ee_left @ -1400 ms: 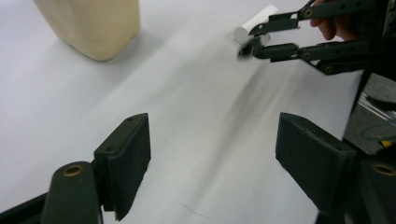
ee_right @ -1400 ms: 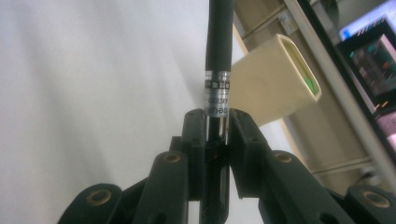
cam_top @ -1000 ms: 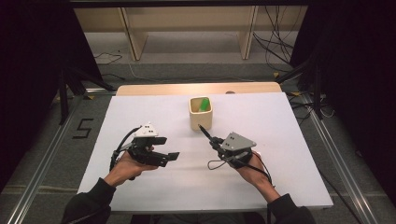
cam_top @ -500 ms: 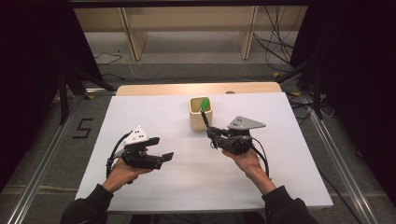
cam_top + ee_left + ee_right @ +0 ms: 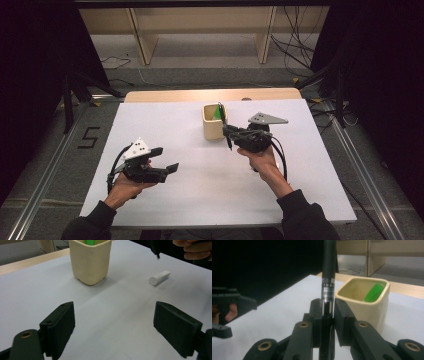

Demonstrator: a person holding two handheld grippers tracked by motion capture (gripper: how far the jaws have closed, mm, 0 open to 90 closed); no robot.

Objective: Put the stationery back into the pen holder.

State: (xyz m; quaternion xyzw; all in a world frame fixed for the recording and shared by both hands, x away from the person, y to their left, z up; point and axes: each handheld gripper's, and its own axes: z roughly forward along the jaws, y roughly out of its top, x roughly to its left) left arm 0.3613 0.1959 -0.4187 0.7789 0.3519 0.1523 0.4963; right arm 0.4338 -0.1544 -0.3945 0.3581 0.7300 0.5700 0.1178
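Right gripper (image 5: 229,136) sits just right of the cup (image 5: 213,122), jaws clamped on a black pen (image 5: 328,287). In the right gripper view the pen stands up between the jaws, with a silver label band above the grip point; the cup is right behind and beside it. In the high view the pen runs steeply beside the cup's right wall, its upper end near the cup rim and its lower tip below the gripper. Cannot tell whether the pen touches the cup. The person's right hand (image 5: 260,157) holds the gripper from below, with the grey plate on top and the cable looping by the wrist.

The cup is cream, squarish and upright on the white table (image 5: 175,120), near the far middle. A green thing (image 5: 374,292) leans inside it against the far wall.

Left gripper (image 5: 165,160) is well apart from the cup, at the near left of the table, held in the left hand (image 5: 127,182). Its jaws are spread wide with nothing between them, just bare table in the left gripper view. That view also has the cup ahead, a small white cylinder (image 5: 160,277) lying on the table to the cup's right, and the pen tip (image 5: 155,250) hanging above the cylinder, clear of it.
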